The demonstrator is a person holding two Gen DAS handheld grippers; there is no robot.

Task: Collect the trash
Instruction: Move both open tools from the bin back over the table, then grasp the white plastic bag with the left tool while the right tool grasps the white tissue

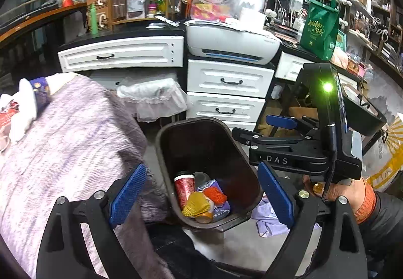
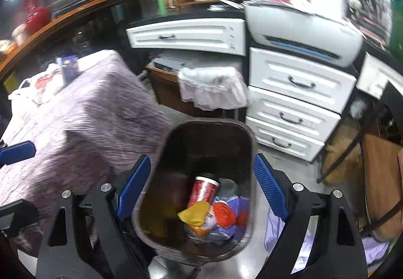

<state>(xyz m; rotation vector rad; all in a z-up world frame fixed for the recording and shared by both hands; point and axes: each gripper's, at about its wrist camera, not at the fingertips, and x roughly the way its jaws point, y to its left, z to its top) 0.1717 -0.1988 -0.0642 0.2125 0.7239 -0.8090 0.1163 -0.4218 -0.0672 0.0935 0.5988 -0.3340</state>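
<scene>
Brown bin [image 1: 209, 153] on floor already holding red cup [image 1: 184, 188], yellow and orange netting, purple wrapper; both jaws spread and empty above it, drop step looks done, next likely fetching leftover litter off purple-covered tabletop [image 1: 70, 143]

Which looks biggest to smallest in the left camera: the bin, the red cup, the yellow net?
1. Bin
2. Red cup and yellow net: these look about alike, so I won't rank them.
</scene>
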